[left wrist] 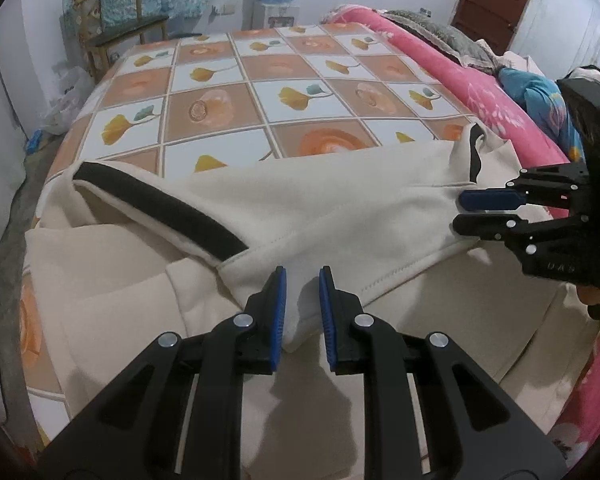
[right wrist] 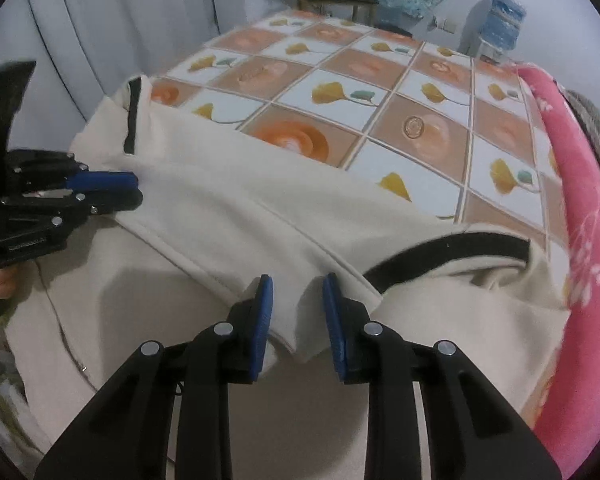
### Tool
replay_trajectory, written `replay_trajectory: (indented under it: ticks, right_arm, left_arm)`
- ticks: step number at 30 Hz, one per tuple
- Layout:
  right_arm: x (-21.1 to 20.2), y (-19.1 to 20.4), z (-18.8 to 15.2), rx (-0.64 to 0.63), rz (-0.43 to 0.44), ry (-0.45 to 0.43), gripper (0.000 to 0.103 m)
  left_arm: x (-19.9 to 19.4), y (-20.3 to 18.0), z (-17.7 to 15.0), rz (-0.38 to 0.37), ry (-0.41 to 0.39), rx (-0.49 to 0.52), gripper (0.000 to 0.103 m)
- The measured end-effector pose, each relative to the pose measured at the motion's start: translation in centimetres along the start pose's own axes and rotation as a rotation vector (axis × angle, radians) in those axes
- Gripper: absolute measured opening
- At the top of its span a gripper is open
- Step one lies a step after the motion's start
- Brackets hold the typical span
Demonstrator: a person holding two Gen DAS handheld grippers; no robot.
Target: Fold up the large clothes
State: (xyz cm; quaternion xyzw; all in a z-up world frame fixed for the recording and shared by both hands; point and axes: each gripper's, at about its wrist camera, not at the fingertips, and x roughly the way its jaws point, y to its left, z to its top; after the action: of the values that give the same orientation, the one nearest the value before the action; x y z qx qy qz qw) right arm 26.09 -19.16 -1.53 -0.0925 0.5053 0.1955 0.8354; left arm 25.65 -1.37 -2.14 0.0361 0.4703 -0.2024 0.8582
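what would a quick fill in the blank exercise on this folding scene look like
1. The cream garment lies on a bed sheet printed with ____ squares.
2. The trim band on the garment is ____ in colour.
3. The pads on the left gripper and right gripper are ____.
4. The blanket along the bed's side is ____.

Missing words: checkered (orange and white); black; blue; pink

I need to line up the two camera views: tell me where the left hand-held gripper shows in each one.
Left wrist view: the left hand-held gripper fills the bottom centre, its blue pads either side of a fold of the cream garment.
Right wrist view: it comes in from the left edge, at mid height, with its tips at the cream fabric.
Shared landmark: the pink blanket, on the right in both.
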Motion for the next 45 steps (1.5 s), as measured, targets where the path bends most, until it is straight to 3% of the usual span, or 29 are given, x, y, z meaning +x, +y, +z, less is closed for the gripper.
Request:
replay_trajectory:
  ticks: [2,5,10,16,19,22,25,33,45]
  right_arm:
    - [0.0,-0.6,0.1,0.063,0.018,0.007,0.025]
    - [-0.3,-0.1,0.3,0.118,-0.024,0.031,0.025]
    - [-4.4,1.9,-1.4,0.148,-0.052,-0.007,0.029]
    - [-9.9,4.0,-6.2,0.211,-0.014,-0.095,0.054]
    - [-10.7,5.1,-9.5,0.284,0.033,-0.123,0.059]
    - [-10.4,6.1,-11.6,0.33,0.083,-0.134,0.064]
    - [-9.2,7.3,-13.0,0.366,0.112,-0.134,0.064]
    - [-5.9,9.8,-13.5,0.333,0.054,-0.068,0.064]
    - [-5.5,10.9,-13.6,0.246,0.03,-0.081,0.077]
  left_arm:
    - [0.0,-0.6,-0.1,0.031,-0.009,0.019,0.017]
    - [-0.2,-1.7,-0.2,0.1,-0.006,0.064,0.019]
    - [-3.8,-1.8,-1.4,0.136,-0.005,0.06,0.035]
    - [-8.9,-1.2,-5.1,0.133,-0.003,0.032,0.048]
    - [-10.9,-0.6,-7.5,0.138,-0.03,-0.022,0.058]
    - [-11.9,-0.3,-10.0,0.138,-0.052,-0.086,0.063]
    - [-12.1,-0.5,-12.6,0.146,-0.064,-0.13,0.063]
    - [-14.0,0.1,-17.1,0.152,-0.15,-0.211,0.063]
    - [-16.8,3.0,-20.6,0.199,-0.19,-0.265,0.063]
